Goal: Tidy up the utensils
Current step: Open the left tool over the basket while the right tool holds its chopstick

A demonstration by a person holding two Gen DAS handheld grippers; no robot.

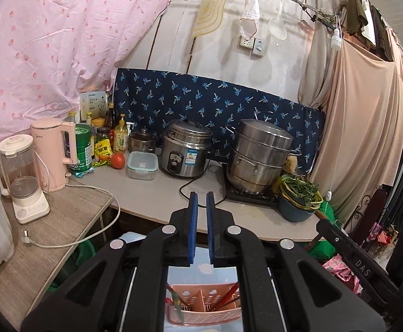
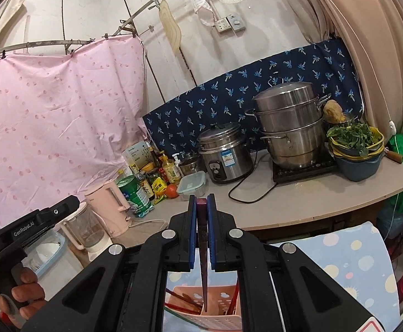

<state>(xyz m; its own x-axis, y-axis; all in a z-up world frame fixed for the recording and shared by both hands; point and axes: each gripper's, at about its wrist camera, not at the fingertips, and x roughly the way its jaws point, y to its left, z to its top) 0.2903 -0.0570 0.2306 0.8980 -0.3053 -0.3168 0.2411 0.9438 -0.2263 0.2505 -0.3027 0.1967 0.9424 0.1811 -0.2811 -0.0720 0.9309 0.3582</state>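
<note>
Left tool (image 1: 202, 197) is up and angled a touch downward, blue pads nearly together with only a thin gap and nothing gripped between them. Right tool (image 2: 202, 199) sits at much the same tilt, pads clamped tight on a dark chopstick (image 2: 203, 251). A hand (image 2: 21, 293) wraps the left tool's handle, fingers curled round it.

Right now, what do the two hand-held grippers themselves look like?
Both are alike: the left hand-held gripper and right hand-held gripper have black plastic linkage arms with round silver pivot pins and blue pads on the fingers. One body reads "GenRobot.AI", the other "DAS".
</note>
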